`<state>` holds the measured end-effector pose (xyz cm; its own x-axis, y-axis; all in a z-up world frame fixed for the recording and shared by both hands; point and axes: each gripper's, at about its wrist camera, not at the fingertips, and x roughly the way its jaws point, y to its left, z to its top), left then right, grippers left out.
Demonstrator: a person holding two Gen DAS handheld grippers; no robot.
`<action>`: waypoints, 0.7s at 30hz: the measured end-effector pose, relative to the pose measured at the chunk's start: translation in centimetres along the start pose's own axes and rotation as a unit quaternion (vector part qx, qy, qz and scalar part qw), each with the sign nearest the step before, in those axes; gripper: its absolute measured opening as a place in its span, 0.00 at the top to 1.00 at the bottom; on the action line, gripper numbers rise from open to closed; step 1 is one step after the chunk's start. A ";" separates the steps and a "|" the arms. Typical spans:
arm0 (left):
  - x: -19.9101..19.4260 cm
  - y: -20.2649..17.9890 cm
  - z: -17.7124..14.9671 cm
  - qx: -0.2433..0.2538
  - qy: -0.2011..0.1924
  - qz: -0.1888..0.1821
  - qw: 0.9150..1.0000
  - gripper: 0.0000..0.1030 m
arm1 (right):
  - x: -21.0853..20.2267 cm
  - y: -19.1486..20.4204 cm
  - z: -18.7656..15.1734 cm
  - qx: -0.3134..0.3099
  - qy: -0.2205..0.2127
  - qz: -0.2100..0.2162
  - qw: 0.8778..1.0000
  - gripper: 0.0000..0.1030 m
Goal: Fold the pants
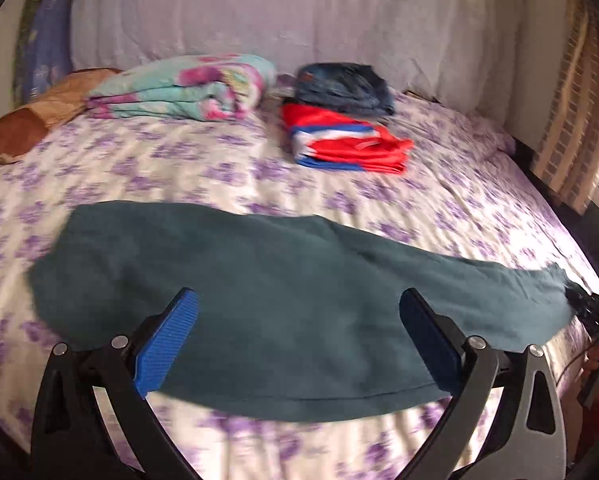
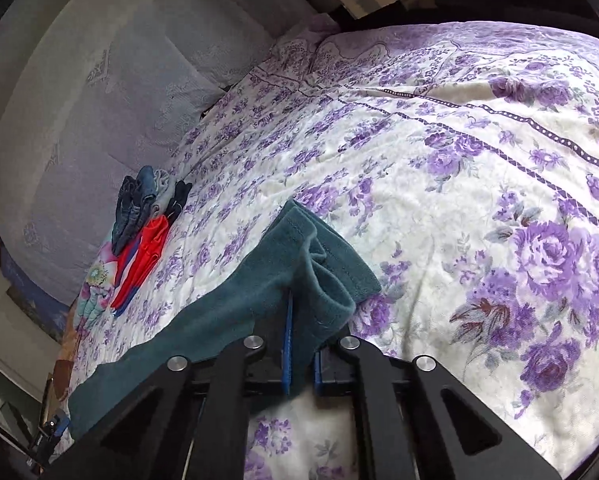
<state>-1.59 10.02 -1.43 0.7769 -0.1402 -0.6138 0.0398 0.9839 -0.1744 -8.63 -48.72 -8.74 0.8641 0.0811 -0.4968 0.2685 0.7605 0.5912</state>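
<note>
Two grippers here: left gripper [image 1: 297, 312] hovers spread wide over the teal pants [image 1: 259, 280] stretched across the bed [image 1: 179, 160], while right gripper [image 2: 301, 344] is clamped onto their leg end.

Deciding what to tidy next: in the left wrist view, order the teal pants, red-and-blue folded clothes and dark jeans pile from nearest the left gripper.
1. Teal pants, directly under left gripper.
2. Red-and-blue folded clothes, mid-bed.
3. Dark jeans pile, just behind them.
</note>
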 end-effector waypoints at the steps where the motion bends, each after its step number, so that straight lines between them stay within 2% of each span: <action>1: -0.7 2.3 0.0 -0.025 -0.002 0.019 0.999 0.04 | -0.2 1.2 0.0 -0.014 -0.011 0.005 1.000 0.95; 2: -1.2 4.5 -0.1 -0.055 -0.003 0.031 0.998 0.04 | -0.3 3.1 0.0 -0.040 -0.018 0.012 0.999 0.95; 4: -2.0 9.1 -1.0 -0.129 0.000 0.029 0.991 0.04 | 0.0 7.8 -0.5 -0.105 -0.023 0.029 0.994 0.95; 7: -2.3 14.9 -3.1 -0.238 0.004 0.006 0.971 0.05 | 1.3 15.5 -2.6 -0.205 -0.014 0.066 0.976 0.95; 8: -2.4 16.1 -3.7 -0.257 -0.006 -0.021 0.966 0.05 | 1.9 18.1 -3.6 -0.238 -0.010 0.079 0.968 0.96; 9: -2.6 16.3 -4.1 -0.255 -0.017 -0.035 0.966 0.05 | 2.6 20.6 -4.7 -0.264 -0.003 0.094 0.960 0.96; 11: -2.2 15.3 -4.0 -0.210 -0.011 -0.014 0.977 0.05 | 4.4 25.3 -7.3 -0.311 0.025 0.122 0.942 0.96; 13: -1.0 13.1 -4.0 -0.139 -0.004 0.042 0.989 0.05 | 6.2 29.3 -10.6 -0.360 0.061 0.140 0.920 0.96; 14: -0.3 11.8 -4.2 -0.102 -0.002 0.078 0.992 0.05 | 7.3 31.0 -12.5 -0.388 0.084 0.143 0.906 0.96; 16: 0.7 9.8 -4.8 -0.043 -0.012 0.142 0.989 0.04 | 9.0 33.4 -16.9 -0.444 0.137 0.141 0.874 0.96; 17: 0.6 9.6 -5.0 -0.041 -0.021 0.148 0.988 0.04 | 9.9 34.1 -18.9 -0.471 0.164 0.132 0.856 0.95; 19: 0.4 10.5 -4.9 -0.059 -0.020 0.122 0.991 0.04 | 10.3 35.0 -21.7 -0.518 0.187 0.108 0.828 0.92; 20: 0.2 11.0 -4.8 -0.065 -0.021 0.106 0.992 0.04 | 9.7 35.1 -21.8 -0.522 0.182 0.115 0.825 0.89; 21: 0.2 11.4 -4.8 -0.067 -0.022 0.096 0.993 0.04 | 8.9 34.9 -21.4 -0.512 0.183 0.138 0.828 0.86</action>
<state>-4.01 20.65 -7.26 0.7884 0.0567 -0.6126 -0.1934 0.9681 -0.1593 -0.69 -7.63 -6.12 0.5956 0.3891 -0.7028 -0.5810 0.8128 -0.0424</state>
